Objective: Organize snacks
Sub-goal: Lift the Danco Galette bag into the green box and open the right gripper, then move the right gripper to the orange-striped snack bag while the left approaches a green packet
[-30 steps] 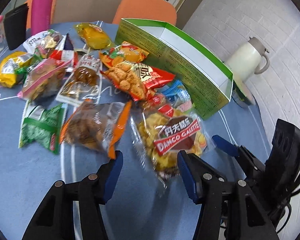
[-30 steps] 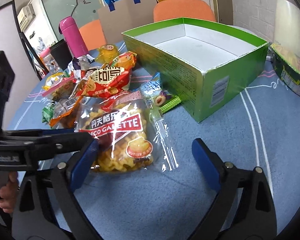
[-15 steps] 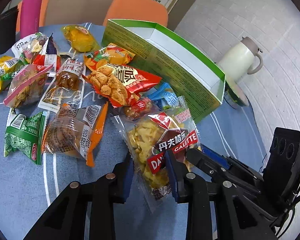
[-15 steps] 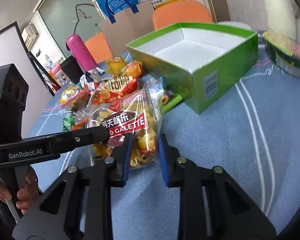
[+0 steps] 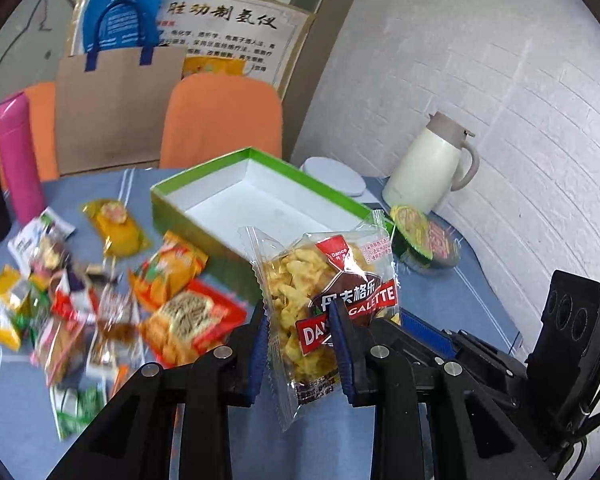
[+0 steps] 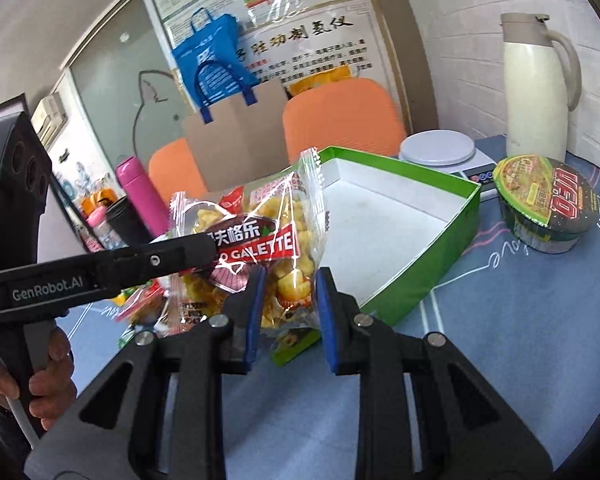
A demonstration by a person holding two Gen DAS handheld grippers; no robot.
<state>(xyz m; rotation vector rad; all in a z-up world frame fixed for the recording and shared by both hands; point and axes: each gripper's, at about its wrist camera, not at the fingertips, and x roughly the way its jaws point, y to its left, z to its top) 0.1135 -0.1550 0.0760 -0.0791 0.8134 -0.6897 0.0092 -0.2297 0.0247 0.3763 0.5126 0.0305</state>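
Note:
A clear bag of yellow galette snacks (image 5: 324, 300) with a red label hangs above the blue table, held by both grippers. My left gripper (image 5: 300, 344) is shut on its lower part. My right gripper (image 6: 288, 304) is shut on the same bag (image 6: 260, 236) from the other side. The open green box (image 5: 256, 204) with a white inside stands just behind the bag; it also shows in the right wrist view (image 6: 400, 216). Several loose snack packs (image 5: 172, 304) lie on the table to the left.
A noodle bowl (image 6: 548, 208), a white jug (image 6: 536, 84) and a small scale (image 6: 440, 148) stand right of the box. A pink bottle (image 5: 16, 160), a paper bag (image 5: 116, 104) and orange chairs (image 5: 224, 116) are at the back.
Both grippers closed on the galette bag and lifted it off the table; it now hangs upright in front of the green box.

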